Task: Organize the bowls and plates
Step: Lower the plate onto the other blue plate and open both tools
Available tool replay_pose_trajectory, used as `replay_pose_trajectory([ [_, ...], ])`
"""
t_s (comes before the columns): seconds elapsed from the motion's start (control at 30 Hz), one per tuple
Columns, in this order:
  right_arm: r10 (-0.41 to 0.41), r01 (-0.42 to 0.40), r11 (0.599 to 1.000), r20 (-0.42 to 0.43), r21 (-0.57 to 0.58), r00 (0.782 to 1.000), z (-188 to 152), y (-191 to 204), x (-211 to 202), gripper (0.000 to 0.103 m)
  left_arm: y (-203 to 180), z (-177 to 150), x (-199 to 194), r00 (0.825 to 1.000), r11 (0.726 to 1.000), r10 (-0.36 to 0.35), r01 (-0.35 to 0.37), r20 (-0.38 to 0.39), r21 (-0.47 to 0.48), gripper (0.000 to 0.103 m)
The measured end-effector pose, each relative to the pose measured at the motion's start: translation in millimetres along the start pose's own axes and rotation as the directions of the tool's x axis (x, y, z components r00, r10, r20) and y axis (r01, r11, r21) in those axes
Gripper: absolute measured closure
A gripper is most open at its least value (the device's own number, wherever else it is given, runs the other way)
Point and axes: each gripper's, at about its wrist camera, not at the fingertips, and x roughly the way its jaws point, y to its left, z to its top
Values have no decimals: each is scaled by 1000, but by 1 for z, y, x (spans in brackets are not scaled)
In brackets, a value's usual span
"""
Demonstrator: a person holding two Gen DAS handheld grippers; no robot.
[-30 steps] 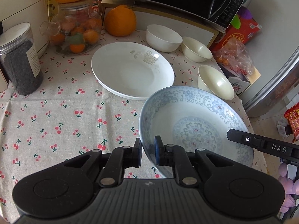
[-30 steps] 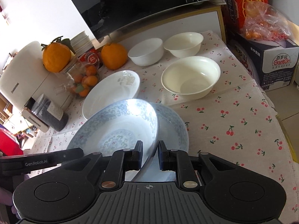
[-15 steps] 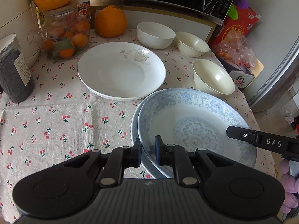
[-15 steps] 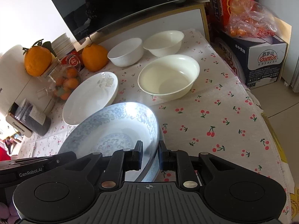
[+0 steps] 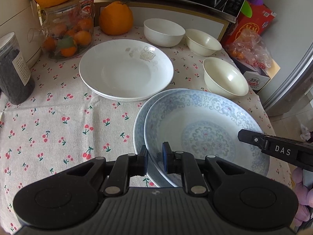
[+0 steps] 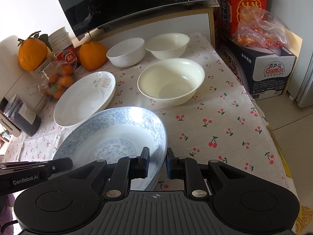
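1. Two blue-patterned plates sit at the near side of the cherry tablecloth (image 5: 58,121). The top blue plate (image 5: 203,129) is resting in the bottom blue plate (image 5: 139,125), which peeks out on the left.
2. The left gripper (image 5: 154,158) has one finger on each side of the top plate's near rim. They look pressed on the rim, so I think it is gripping the plate.
3. The right gripper (image 6: 157,163) straddles the other side of the same rim. There seems to be a small gap by its right finger, so I cannot tell if it is squeezing or has let go.
4. I think the step now is to settle the top plate down and let go. The plate is a bit off to the right of the one under it. A small nudge to the left before letting go would make the stack neat.
5. Let go slowly, one gripper at a time, and pull straight back so the rim does not get dragged.
6. The white flower plate (image 5: 126,69) is just beside the stack, so do not bump it.
7. Three bowls wait behind: a white bowl (image 5: 164,31), a small cream bowl (image 5: 203,41) and a big cream bowl (image 5: 225,77). They still need stacking.
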Motion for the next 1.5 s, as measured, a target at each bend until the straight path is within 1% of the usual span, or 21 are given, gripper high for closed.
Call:
replay_pose_trajectory([
  [0.3,-6,6,1000,-11,-11,1000,1,0,1,85,4,-2,2,1000,999,-16,16,-10,-31,90],
  [0.43,-15,14,1000,-24,-15,1000,4,1,2,85,4,-1,2,1000,999,-20,20,-13,-30,90],
  [0.63,-37,35,998,-43,-46,998,6,5,3,85,3,-1,1,1000,1000,-14,13,-14,-26,90],
  [0.83,-77,71,993,-70,-90,995,6,12,3,85,0,-1,0,1000,1000,4,-4,-5,-7,90],
  [1.0,-85,76,992,-86,-101,993,5,14,4,86,-3,-1,-5,999,999,33,-34,21,33,91],
  [1.1,-96,86,989,-79,-118,992,4,17,2,86,-5,-1,-6,998,997,52,-54,34,61,91],
  [1.13,-98,87,988,-77,-126,992,3,18,2,87,-7,-2,-7,997,995,67,-69,40,76,91],
  [1.17,-95,85,988,-77,-130,992,3,19,1,91,-8,-2,-7,994,990,94,-98,46,97,91],
  [1.2,-94,83,987,-75,-136,993,3,20,1,92,-9,-3,-6,992,986,117,-121,43,111,91],
  [1.23,-96,85,986,-72,-145,993,2,22,0,92,-6,-3,-4,992,987,121,-124,35,107,90],
  [1.3,-101,89,984,-69,-155,993,2,24,-1,92,-1,-3,-1,996,993,93,-93,10,76,91],
  [1.5,-104,93,985,-69,-142,992,2,22,-2,92,-10,-5,-3,991,981,129,-133,40,144,92],
])
